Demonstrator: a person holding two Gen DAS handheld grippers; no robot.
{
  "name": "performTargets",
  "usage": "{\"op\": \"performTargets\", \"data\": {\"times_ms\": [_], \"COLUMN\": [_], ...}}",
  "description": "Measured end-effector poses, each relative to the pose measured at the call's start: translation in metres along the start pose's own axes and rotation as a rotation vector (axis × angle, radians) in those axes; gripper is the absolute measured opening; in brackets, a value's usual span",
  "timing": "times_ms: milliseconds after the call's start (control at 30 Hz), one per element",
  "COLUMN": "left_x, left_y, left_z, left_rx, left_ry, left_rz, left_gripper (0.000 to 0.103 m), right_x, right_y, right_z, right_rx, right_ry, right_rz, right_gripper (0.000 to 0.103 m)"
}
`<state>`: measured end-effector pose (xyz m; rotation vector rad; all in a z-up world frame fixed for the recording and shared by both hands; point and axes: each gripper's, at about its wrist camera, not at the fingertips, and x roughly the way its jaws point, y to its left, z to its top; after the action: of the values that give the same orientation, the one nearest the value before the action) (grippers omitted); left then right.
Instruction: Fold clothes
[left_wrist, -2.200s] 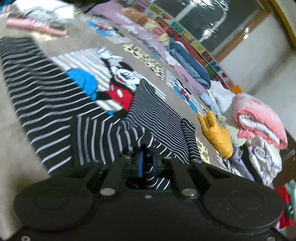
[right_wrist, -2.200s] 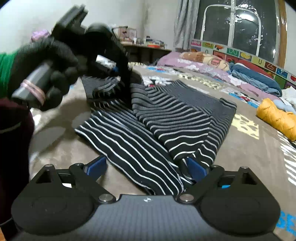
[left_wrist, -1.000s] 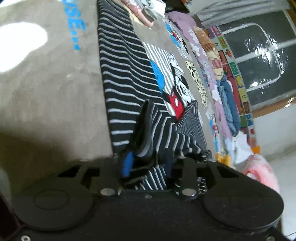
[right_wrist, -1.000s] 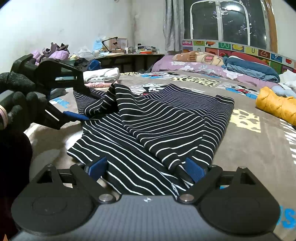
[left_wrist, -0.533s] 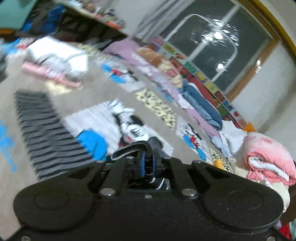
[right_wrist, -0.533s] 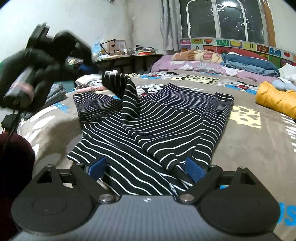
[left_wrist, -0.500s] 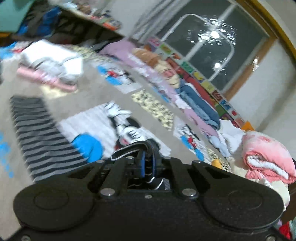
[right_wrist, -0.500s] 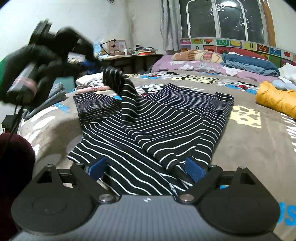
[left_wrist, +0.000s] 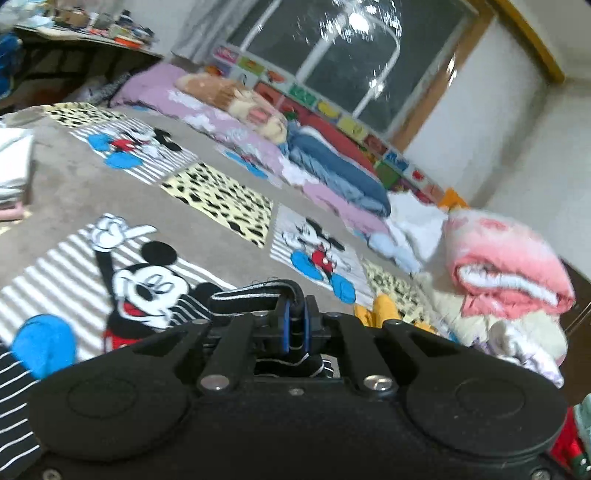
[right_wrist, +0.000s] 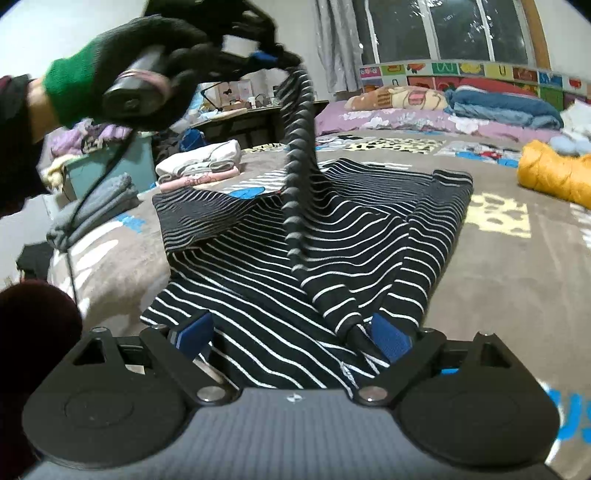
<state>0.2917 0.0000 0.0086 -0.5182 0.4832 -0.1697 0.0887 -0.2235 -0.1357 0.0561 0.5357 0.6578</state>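
Overhead, left gripper (right_wrist: 273, 57) pinches striped garment (right_wrist: 332, 236) edge; blanket (right_wrist: 498, 280) rightward bare.

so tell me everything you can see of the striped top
The striped top is a black knit garment with thin white stripes, spread on a grey cartoon-print blanket. One part, apparently a sleeve, is pulled up into a taut, twisted strip, its banded end pinched in the shut left claw, held by a gloved hand. The body lies rumpled, with folds overlapping. Its near edge sits between the blue pads of the open right claw.
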Motion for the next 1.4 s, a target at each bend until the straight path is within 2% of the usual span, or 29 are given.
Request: {"op": "performTargets", "data": {"times_ms": [133,367,600,767,1167,1400], "left_x": [0.043,0.095,0.117,0.132,0.172,0.188], "left_y": [-0.02,-0.039,-0.048,-0.058,-0.07,-0.066], "left_z": [-0.003,-0.023,-0.032,-0.034,-0.057,-0.07], "left_rx": [0.087,0.232,0.242,0.247,0.261,0.281], "left_ry": [0.067,0.186,0.217,0.24,0.319,0.336], "left_rz": [0.021,0.024,-0.005,-0.019,0.001,0.046], "left_gripper": [0.004,0.004,0.004,0.004,0.004,0.004], "right_x": [-0.001,-0.002,-0.004,-0.006,-0.008,-0.01], "right_y": [-0.005,-0.011,-0.019,-0.028,-0.042,-0.05], "right_z": [-0.001,0.0,-0.001,-0.001,-0.003,-0.004], "right_rx": [0.026,0.066,0.126,0.183,0.265,0.308], "right_ry": [-0.004,-0.011,-0.026,-0.035,-0.061,-0.072], "right_rz": [0.016,0.043,0.069,0.081,0.083,0.082], "right_gripper": [0.092,0.092,0.091,0.084,0.073,0.064]}}
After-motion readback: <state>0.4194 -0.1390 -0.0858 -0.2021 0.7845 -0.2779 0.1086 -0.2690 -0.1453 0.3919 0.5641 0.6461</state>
